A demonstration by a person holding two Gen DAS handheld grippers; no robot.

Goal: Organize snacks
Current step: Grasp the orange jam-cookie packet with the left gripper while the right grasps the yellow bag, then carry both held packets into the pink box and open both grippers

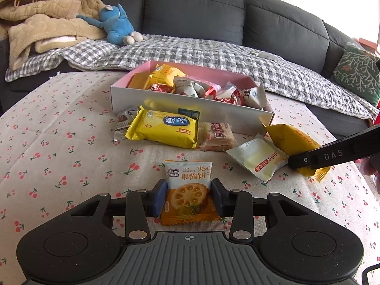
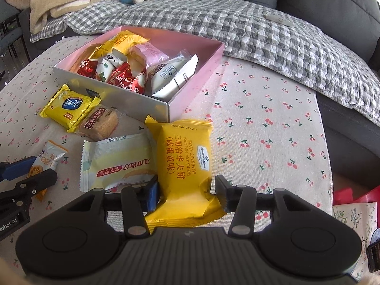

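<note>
My left gripper (image 1: 188,196) is shut on a jam biscuit packet (image 1: 188,190), white on top and orange below, low over the cherry-print cloth. My right gripper (image 2: 186,193) is shut on a yellow waffle sandwich packet (image 2: 185,166); it also shows in the left wrist view (image 1: 293,142). A pink box (image 1: 190,109) at the far side holds several snacks; it also shows in the right wrist view (image 2: 192,90). Loose on the cloth lie a pale cake packet (image 2: 116,161), a yellow cracker packet (image 1: 163,128), a brown pastry (image 1: 217,136) and a small dark packet (image 1: 122,124).
The table wears a cherry-print cloth (image 1: 59,166). Behind it stands a dark sofa (image 1: 194,9) with a checked quilt (image 1: 213,52), a beige blanket (image 1: 42,21), a blue plush toy (image 1: 116,26) and a green cushion (image 1: 358,71). Red items (image 2: 356,194) lie at the right.
</note>
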